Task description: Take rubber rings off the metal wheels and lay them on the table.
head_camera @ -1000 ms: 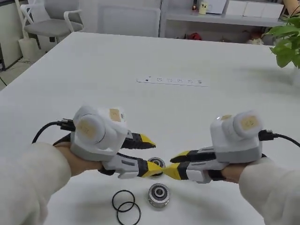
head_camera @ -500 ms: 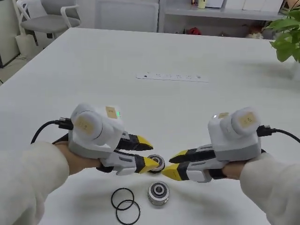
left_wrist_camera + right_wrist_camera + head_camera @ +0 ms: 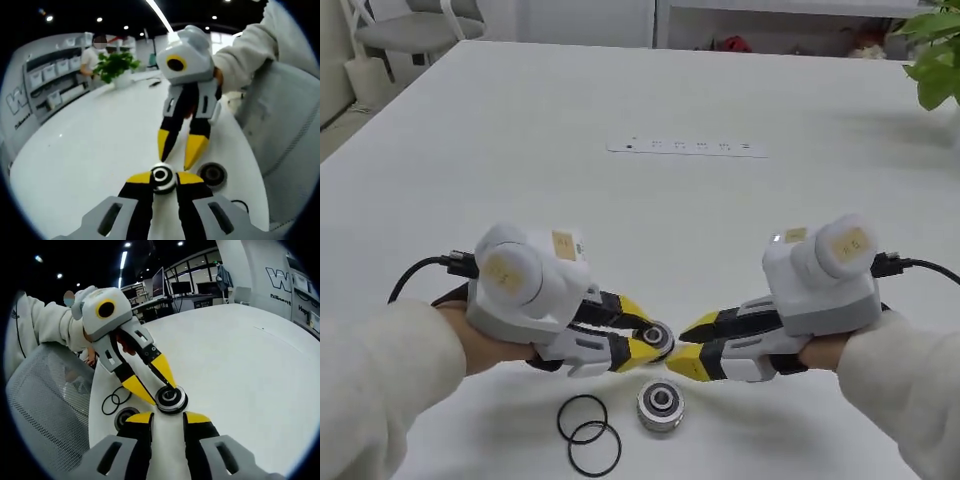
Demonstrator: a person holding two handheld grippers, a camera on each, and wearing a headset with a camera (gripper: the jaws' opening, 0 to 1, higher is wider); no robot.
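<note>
Nearest the person, two black rubber rings (image 3: 588, 432) lie overlapping on the white table (image 3: 770, 200), off and laid down. Just right of them sits the loose wheel (image 3: 661, 405), flat on the table, neither tool touching it. Its rim shows bright metal, so it looks stripped.

A step farther, and here's the action: the left gripper (image 3: 642, 336) has clamped down! A second ago its jaws gaped wide, one tip well above the clamped wheel (image 3: 657, 338). Now both yellow tips pinch that wheel. The left gripper view has it square between them with a black band round the rim, so I'd say its ring is still on. Whether it is clear of the table, I can't tell.

The right gripper (image 3: 686, 344) has eased back a touch. Its tip was against the wheel a second ago, and now it waits just right of it, jaws apart and empty. In the right gripper view the wheel sits just beyond those open tips.

What that means: the hold is set, and the next job likely falls to the right claw, to nip the black band and peel it away. The risks are rubber slipping off a smooth tip, or the wheel twisting in the clamp.

Far off, a power strip (image 3: 686, 147) lies mid-table, with a plant (image 3: 938, 60) far right and a chair (image 3: 415, 30) far left.
</note>
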